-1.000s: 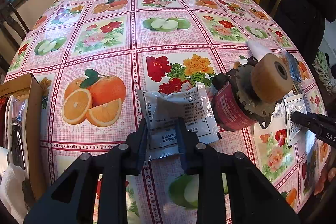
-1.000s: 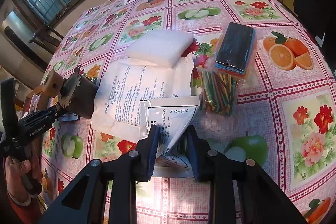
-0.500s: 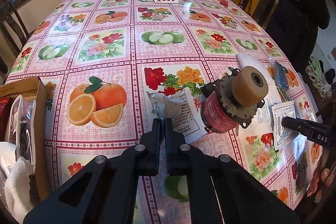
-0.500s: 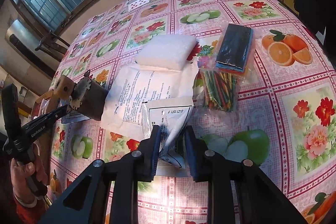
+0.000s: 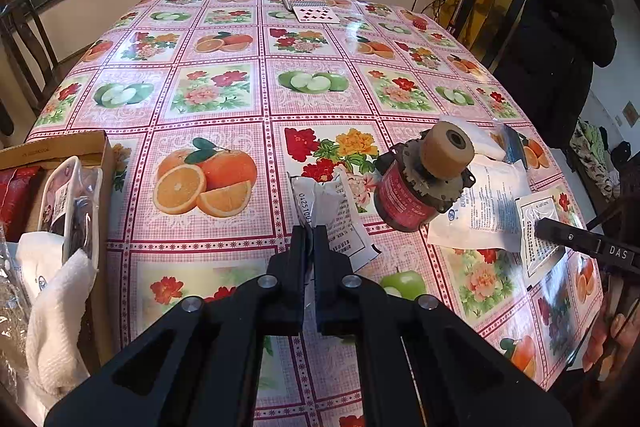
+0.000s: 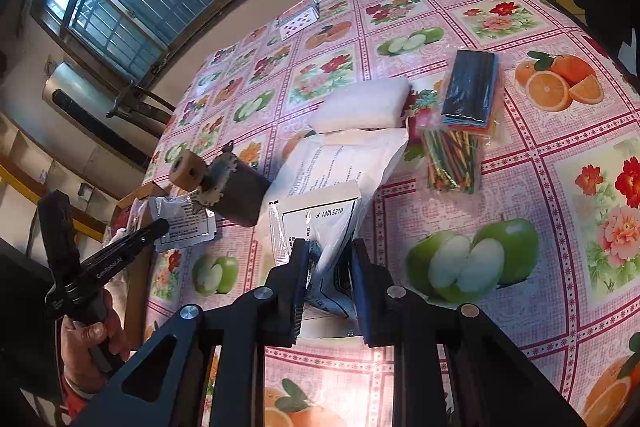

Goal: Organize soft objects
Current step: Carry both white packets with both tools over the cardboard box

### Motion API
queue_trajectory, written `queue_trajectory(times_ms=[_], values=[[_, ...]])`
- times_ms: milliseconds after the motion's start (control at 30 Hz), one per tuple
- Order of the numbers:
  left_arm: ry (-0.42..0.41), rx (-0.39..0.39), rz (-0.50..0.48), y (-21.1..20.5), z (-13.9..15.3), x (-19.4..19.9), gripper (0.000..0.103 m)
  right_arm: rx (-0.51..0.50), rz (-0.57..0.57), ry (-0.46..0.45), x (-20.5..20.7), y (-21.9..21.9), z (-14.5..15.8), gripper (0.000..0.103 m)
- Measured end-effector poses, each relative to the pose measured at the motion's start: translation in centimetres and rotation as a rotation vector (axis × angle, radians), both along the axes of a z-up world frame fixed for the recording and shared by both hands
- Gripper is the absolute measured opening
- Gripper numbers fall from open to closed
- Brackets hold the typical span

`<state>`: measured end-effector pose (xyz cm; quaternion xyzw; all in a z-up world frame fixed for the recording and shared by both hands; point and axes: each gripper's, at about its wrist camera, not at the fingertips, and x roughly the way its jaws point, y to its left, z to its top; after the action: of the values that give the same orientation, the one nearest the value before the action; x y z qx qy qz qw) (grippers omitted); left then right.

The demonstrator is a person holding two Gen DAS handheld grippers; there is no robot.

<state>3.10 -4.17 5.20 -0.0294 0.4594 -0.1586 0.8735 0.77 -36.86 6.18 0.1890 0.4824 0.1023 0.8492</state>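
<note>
Left wrist view: the left gripper (image 5: 309, 235) has its jaws drawn together on the near edge of a small white foil packet (image 5: 334, 215). The packet is crumpled, lifted at its clamped edge, and rests on the tablecloth (image 5: 208, 99) just beside a red cylindrical motor (image 5: 416, 191) with a tan roller on top. Printed digits "0425100" run along the packet's left edge; the remaining text is too small to read. One open cardboard box (image 5: 72, 147) stands at the table's left edge and holds a white towel (image 5: 56, 307) and wrapped goods. One playing card (image 5: 316, 14) lies at the far edge. A person in a dark coat (image 5: 560, 39) stands at the right. The other tool's arm shows the letters "DAS".

Right wrist view: the right gripper (image 6: 328, 259) is clamped on a second white packet (image 6: 320, 223), which buckles upward between the jaws. Its label reads "0425100 F", seen inverted. It lies on one large white printed pouch (image 6: 340, 159). Beyond it: one white pad (image 6: 360, 103), one bag of coloured sticks (image 6: 452, 159), one stack of coloured sheets (image 6: 472, 87). A hand (image 6: 92, 343) holds the left tool.
</note>
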Motion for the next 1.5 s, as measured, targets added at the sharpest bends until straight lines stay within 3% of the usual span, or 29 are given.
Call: queue_trajectory(times_ms=[267, 533, 767, 1100, 1300, 1500], values=[[-0.071, -0.034, 0.007, 4.3, 3.7, -3.3, 0.001, 0.046, 0.125, -0.07, -1.7, 4.9, 3.8, 0.022], [-0.123, 0.018, 0.101, 14.0, 5.9, -7.5, 0.001, 0.107, 0.306, -0.088, -0.7, 14.9, 5.1, 0.021], [-0.119, 0.052, 0.216, 21.9, 5.8, -10.5, 0.001, 0.147, 0.438, -0.059, 0.1, 23.8, 3.9, 0.021], [-0.101, 0.094, 0.32, 28.8, 4.2, -14.4, 0.001, 0.139, 0.603, 0.011, -1.0, 35.3, 0.9, 0.021], [-0.081, 0.114, 0.351, 30.3, 3.0, -15.4, 0.001, 0.084, 0.651, 0.051, -1.7, 39.5, -1.9, 0.021], [-0.071, 0.113, 0.383, 31.5, 1.8, -15.9, 0.004, -0.006, 0.666, 0.029, -2.8, 41.1, -3.1, 0.025]])
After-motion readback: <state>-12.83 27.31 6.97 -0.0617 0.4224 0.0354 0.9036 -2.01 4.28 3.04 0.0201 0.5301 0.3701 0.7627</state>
